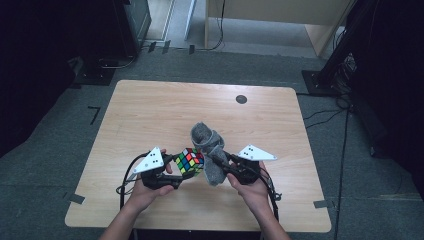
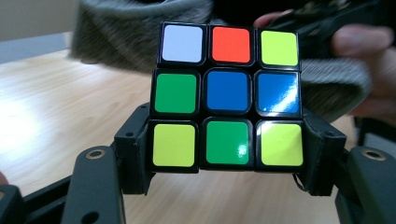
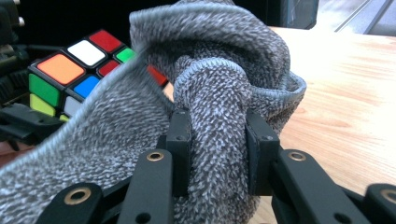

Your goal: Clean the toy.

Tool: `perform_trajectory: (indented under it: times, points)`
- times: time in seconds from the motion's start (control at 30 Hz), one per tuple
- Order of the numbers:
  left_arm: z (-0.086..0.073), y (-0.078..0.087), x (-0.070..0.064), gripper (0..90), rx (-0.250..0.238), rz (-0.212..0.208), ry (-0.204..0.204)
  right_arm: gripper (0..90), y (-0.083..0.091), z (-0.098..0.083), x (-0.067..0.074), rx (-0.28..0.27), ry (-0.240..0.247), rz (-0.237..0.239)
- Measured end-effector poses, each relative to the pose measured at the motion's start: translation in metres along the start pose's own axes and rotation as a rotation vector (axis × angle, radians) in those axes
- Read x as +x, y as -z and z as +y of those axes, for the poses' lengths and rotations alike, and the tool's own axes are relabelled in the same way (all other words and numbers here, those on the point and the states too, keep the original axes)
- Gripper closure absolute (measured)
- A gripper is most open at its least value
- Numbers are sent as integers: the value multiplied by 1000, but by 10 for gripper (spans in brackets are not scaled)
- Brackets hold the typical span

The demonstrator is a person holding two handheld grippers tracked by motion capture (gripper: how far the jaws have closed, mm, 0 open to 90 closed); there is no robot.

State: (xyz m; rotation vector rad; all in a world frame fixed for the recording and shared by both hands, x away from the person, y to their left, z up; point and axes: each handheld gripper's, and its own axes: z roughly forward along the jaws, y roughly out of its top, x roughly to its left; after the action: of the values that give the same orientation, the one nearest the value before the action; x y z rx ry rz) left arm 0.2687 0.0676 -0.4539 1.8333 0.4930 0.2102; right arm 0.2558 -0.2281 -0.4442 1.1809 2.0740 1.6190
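Observation:
A scrambled colour cube [image 1: 189,162] [image 2: 229,95] is held just above the wooden table [image 1: 150,115], with my left gripper [image 1: 176,176] [image 2: 226,156] shut on its lower sides. Right beside it a grey knitted cloth [image 1: 210,150] [image 3: 219,107] is bunched up, and my right gripper [image 1: 216,161] [image 3: 218,151] is shut on a thick fold of it. The cloth drapes close against the cube [image 3: 70,74]; part of the cube is hidden behind it in the right gripper view.
A round dark cap [image 1: 241,99] sits in the table near the far edge. The table's front edge is just behind the person's hands [image 1: 145,192]. Dark stands and cables [image 1: 330,75] line the carpeted floor around the table.

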Motion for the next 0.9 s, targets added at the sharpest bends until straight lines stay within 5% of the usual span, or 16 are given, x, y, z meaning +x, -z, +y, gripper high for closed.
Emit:
perform_trajectory:
  times: [0.27,0.4,0.47,0.63,0.73,0.83,0.9]
  points:
    - [-3,-15,-15,344,85,13,-102,682,6,11,22,-59,34,99]
    - [-2,-9,-9,343,44,-32,-46,678,0,9,23,-48,-3,137]
    - [-1,-3,-6,343,23,-29,-36,677,-3,6,17,-18,-17,110]
    - [-1,-4,-5,343,32,-24,-49,677,-2,5,12,1,-28,78]
    - [-5,-12,-10,343,90,-10,-86,674,0,8,19,-19,-12,105]
    - [-5,-15,-14,344,92,-14,-95,668,-1,10,28,-17,25,120]
    - [-4,-12,-13,343,82,-24,-89,666,-2,9,25,-15,6,130]
